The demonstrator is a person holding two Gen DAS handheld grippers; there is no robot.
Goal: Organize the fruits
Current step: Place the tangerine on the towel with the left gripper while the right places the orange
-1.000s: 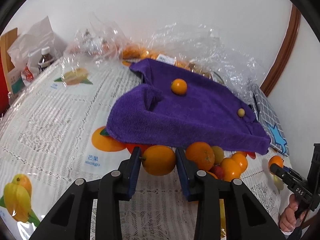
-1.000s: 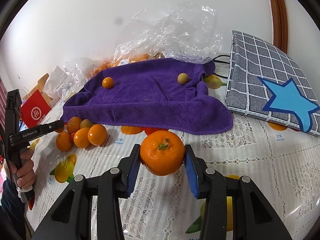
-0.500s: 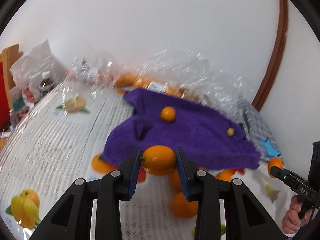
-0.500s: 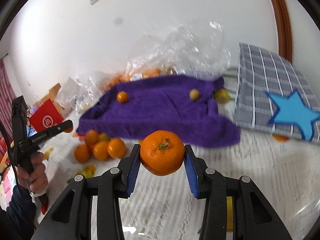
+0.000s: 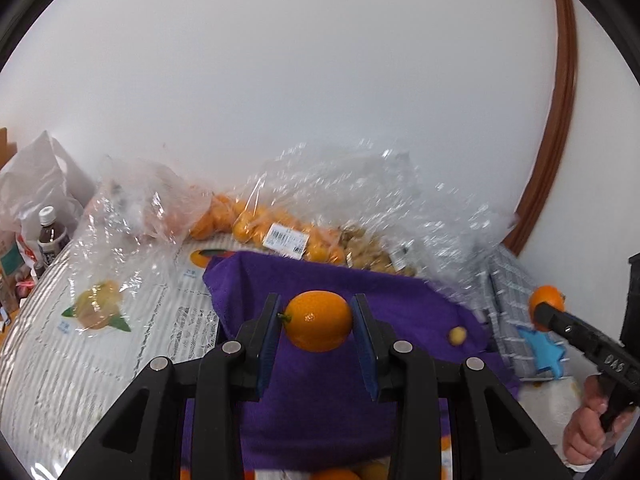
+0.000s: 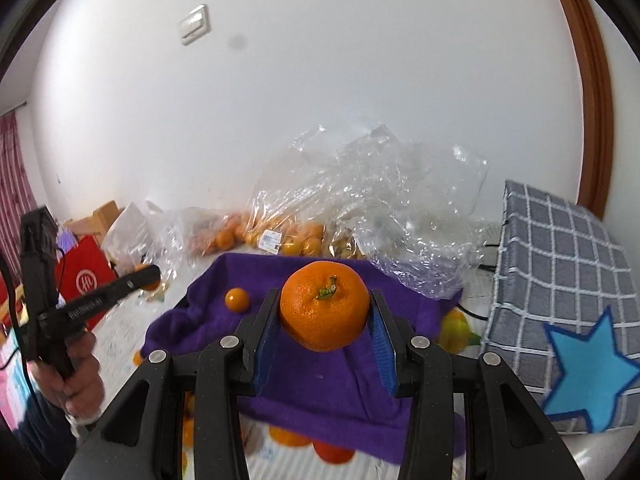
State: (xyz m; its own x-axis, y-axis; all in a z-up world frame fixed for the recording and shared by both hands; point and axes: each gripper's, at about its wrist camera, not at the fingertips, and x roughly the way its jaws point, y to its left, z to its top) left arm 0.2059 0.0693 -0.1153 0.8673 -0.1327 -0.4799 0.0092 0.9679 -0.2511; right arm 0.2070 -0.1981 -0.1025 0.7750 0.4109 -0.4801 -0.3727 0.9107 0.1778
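My left gripper (image 5: 316, 322) is shut on a smooth oval kumquat (image 5: 319, 320), held in the air above the purple towel (image 5: 320, 396). A small yellowish fruit (image 5: 457, 335) lies on that towel to the right. My right gripper (image 6: 325, 314) is shut on a round mandarin (image 6: 324, 305) with a green stem, also lifted over the purple towel (image 6: 332, 384). A small orange fruit (image 6: 237, 299) rests on the towel's left part. In the left wrist view the right gripper's mandarin (image 5: 546, 300) shows at the far right.
Clear plastic bags (image 5: 280, 220) with oranges lie behind the towel by the wall. A grey checked bag with a blue star (image 6: 564, 320) stands on the right. A bottle (image 5: 50, 236) and a red bag (image 6: 86, 280) sit at the left. Loose oranges (image 6: 288, 436) lie near the towel's front edge.
Both grippers have risen from the tablecloth with their fruit and moved forward over the purple towel. The pile of loose oranges has dropped to the bottom of both views.
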